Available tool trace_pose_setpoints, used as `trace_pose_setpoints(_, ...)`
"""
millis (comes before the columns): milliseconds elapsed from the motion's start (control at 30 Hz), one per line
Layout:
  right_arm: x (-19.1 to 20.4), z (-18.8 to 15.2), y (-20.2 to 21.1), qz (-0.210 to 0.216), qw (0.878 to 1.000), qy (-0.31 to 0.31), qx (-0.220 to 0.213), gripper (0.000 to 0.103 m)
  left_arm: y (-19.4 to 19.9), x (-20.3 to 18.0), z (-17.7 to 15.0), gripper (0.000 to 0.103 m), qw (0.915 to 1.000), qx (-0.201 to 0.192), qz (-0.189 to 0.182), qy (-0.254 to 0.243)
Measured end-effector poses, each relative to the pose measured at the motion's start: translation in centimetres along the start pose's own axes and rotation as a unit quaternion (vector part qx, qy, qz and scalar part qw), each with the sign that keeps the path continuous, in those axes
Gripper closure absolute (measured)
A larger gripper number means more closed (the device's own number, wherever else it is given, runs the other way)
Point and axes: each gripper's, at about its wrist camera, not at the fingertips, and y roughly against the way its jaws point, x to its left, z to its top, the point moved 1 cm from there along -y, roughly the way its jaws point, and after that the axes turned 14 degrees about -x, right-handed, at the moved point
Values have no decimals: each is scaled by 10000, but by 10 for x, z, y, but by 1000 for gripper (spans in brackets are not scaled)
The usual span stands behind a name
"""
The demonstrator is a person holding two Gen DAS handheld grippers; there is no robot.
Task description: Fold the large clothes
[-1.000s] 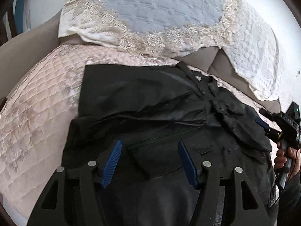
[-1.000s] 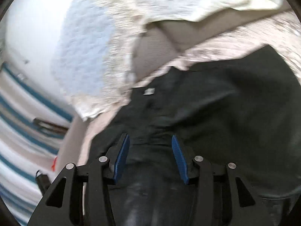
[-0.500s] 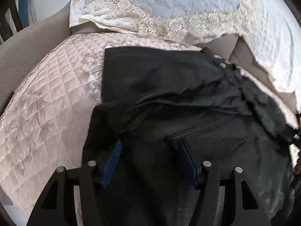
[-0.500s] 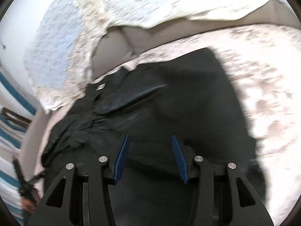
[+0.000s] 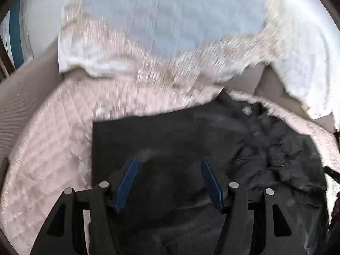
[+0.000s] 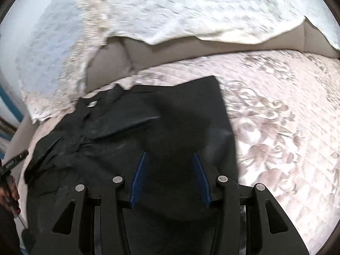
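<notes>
Your black garment (image 5: 191,140) lies on the pale pink quilted bedspread (image 5: 53,148), partly folded: in the left wrist view it has one straight edge on the left side, and its right part is crumpled into wrinkles. A small light label (image 5: 246,110) shows near its far end, just below the lace-edged pillow (image 5: 170,21). Behind the bedspread you see the beige padded headboard (image 6: 161,51), and a white textured cover (image 6: 212,10) hangs over it.

Your left gripper (image 5: 167,180) is over the smooth part of the garment. Its blue pads (image 5: 127,182) stand wide apart, and I see no cloth pinched between them; the black fabric is only below them.

Your right gripper (image 6: 170,176) is over the same garment, near its straight right edge. Its jaws have just been closing a little and now stand at a medium gap. The fabric between them looks flat and not gripped, but the picture is dark and blurred there, so I am not fully sure.

At the left border of the right wrist view you see a hand (image 6: 8,191) that holds the black handle of the other gripper, beside the crumpled end of the garment.
</notes>
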Motion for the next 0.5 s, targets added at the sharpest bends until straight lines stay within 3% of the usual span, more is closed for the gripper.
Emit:
trace_pose_setpoints(67,-16,-11,-15,-347,9990,5,298,57,-30,4,-20,39,9989,465,21,10)
trace_pose_setpoints(100,-22,-15,-20,-400,9984,-7,393,57,-38,5,-28,38,9987,513,65,-47)
trace_pose_setpoints(167,-27,-17,-18,-426,9985,25,338,58,-34,-1,-33,34,9992,261,48,-301)
trace_pose_setpoints(233,-29,-14,-3,-363,9989,-143,244,58,-29,-3,-31,33,9989,312,98,-337)
trace_pose_setpoints(367,-21,-15,35,-90,9997,-211,65,57,2,1,-31,34,9994,309,-127,-61)
trace_pose_setpoints(500,-16,-34,76,179,9995,-270,47,54,56,14,-52,33,9994,128,-299,106)
